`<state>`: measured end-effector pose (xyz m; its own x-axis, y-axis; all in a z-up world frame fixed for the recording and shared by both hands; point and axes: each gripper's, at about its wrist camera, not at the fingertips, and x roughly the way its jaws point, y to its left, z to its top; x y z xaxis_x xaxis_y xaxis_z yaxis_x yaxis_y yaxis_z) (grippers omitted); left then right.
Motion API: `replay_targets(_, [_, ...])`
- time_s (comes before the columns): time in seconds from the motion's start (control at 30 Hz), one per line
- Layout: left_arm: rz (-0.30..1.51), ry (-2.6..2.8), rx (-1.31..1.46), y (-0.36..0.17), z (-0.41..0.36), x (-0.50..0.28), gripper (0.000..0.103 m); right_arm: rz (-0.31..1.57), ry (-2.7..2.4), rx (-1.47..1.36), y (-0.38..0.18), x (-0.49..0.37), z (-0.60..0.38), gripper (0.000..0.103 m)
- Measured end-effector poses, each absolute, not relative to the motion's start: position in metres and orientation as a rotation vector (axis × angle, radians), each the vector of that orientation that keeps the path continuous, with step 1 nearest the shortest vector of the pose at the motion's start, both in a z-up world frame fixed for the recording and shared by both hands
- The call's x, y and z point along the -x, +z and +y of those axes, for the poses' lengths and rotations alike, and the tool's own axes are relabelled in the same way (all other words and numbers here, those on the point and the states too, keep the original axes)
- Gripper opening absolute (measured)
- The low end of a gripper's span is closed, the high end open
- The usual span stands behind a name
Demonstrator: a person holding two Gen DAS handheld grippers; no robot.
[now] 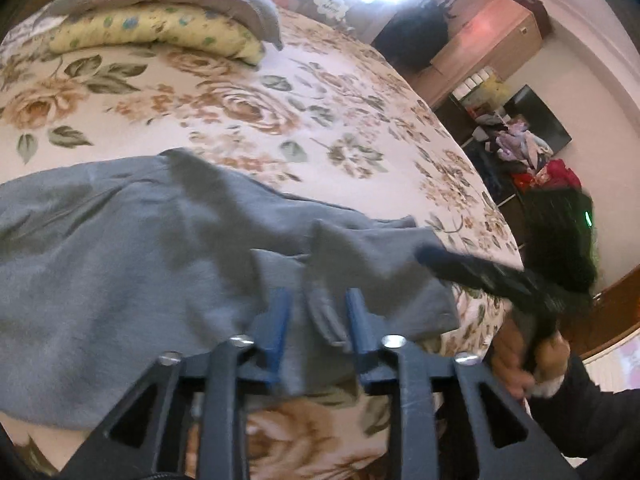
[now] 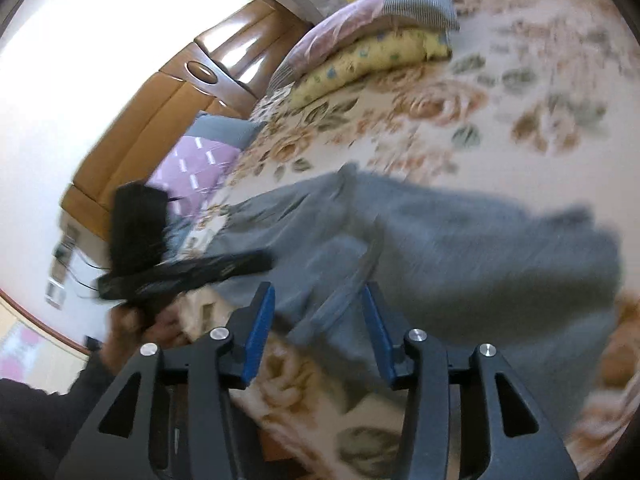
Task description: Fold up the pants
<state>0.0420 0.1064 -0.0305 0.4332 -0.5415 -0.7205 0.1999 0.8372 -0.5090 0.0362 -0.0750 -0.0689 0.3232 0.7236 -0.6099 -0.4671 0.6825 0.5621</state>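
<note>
right-wrist view heavily motion-blurred; cloth edges and sheet print smeared. left-wrist view sharper, blurred only at the right side. both views cut off at the fisheye rim.

one pair of grey pants (image 1: 168, 256) lies rumpled on the floral bed (image 1: 248, 112), near its front edge, partly folded over itself; the far left of the cloth runs out of frame. waist or leg ends cannot be told apart.

left gripper (image 1: 318, 304): blue fingers apart, a fold of the pants between them, pads not pressed on it. right gripper (image 2: 318, 300): fingers wide apart over the pants edge, holding nothing; cloth under them blurred.

each gripper appears in the other's view as a dark smear, hand on its handle.

count: two grippers, one pants, two stacked pillows (image 1: 168, 12) at the far end of the bed. cabinet (image 1: 488, 32) and clutter beyond the bed indistinct.
</note>
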Motion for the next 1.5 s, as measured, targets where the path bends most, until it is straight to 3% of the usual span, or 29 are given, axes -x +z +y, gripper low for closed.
replay_targets(0.2, [1.091, -0.335, 0.235, -0.054, 0.057, -0.041, 0.039, 1.038, 0.794, -0.129, -0.071, -0.078, -0.051, 0.047])
replay_targets(0.43, [1.169, -0.264, 0.275, -0.086, 0.050, -0.046, 0.038, 1.071, 0.783, 0.149, -0.095, -0.095, -0.010, 0.047])
replay_targets(0.57, [1.178, -0.259, 0.345, -0.095, 0.057, -0.049, 0.033, 1.112, 0.796, 0.146, -0.109, -0.103, -0.007, 0.047])
replay_targets(0.63, [1.174, -0.262, 0.372, -0.096, 0.059, -0.047, 0.019, 1.109, 0.802, 0.168, -0.112, -0.101, -0.006, 0.036])
replay_targets(0.67, [1.164, -0.269, 0.393, -0.095, 0.063, -0.046, 0.011, 1.108, 0.802, 0.181, -0.111, -0.099, -0.005, 0.013])
replay_targets(0.7, [1.157, -0.277, 0.406, -0.091, 0.065, -0.043, 0.008, 1.104, 0.805, 0.177, -0.109, -0.096, -0.006, 0.011])
replay_targets(0.93, [1.064, -0.274, 0.461, -0.060, 0.088, -0.015, 0.007, 1.007, 0.881, 0.089, -0.070, -0.078, 0.003, 0.010])
replay_targets(1.2, [1.143, -0.200, 0.516, -0.105, 0.112, -0.005, 0.007, 1.148, 0.893, 0.117, -0.134, -0.087, 0.050, 0.010])
replay_targets(1.37, [1.137, -0.222, 0.540, -0.107, 0.116, 0.000, 0.011, 1.179, 0.872, 0.065, -0.142, -0.093, 0.047, 0.017])
replay_targets(1.5, [1.125, -0.227, 0.565, -0.101, 0.123, 0.009, 0.017, 1.142, 0.854, 0.046, -0.123, -0.094, 0.039, 0.030])
